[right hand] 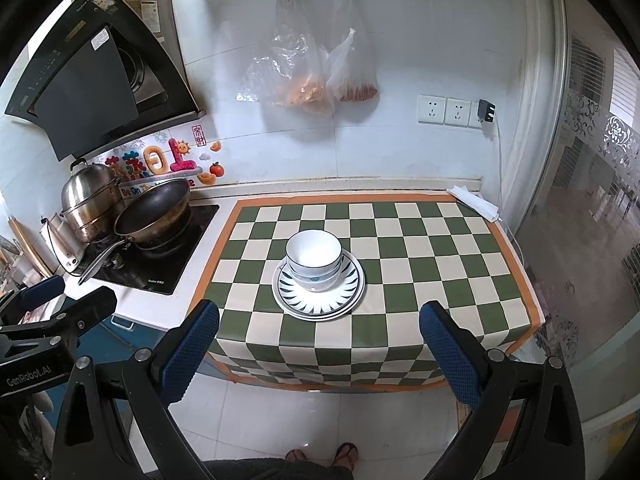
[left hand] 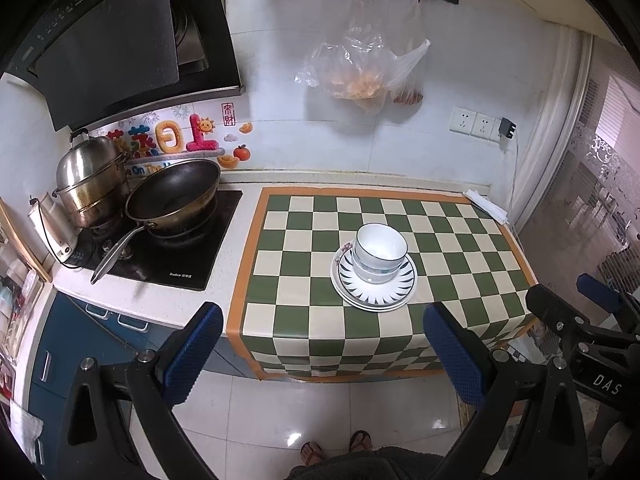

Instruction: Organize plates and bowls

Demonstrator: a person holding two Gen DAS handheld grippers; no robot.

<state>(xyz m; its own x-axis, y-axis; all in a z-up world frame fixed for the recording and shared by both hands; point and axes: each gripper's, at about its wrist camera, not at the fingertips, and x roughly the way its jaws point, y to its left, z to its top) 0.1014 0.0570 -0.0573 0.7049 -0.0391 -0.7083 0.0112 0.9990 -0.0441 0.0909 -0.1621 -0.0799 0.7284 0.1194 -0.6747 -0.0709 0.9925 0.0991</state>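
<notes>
A checkered tabletop carries stacked plates and nested bowls, dead ahead of the right claw and ahead, slightly right, of the left claw. Both claws hang back, fingers wide apart, empty. The glazed crockery looks stiff, slick, breakable; rims offer the likeliest grip.

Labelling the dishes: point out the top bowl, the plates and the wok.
top bowl [right hand: 313, 249]: right wrist view, inside.
plates [right hand: 349, 280]: right wrist view, patterned rim.
wok [left hand: 173, 189]: left wrist view, dark inside.
</notes>
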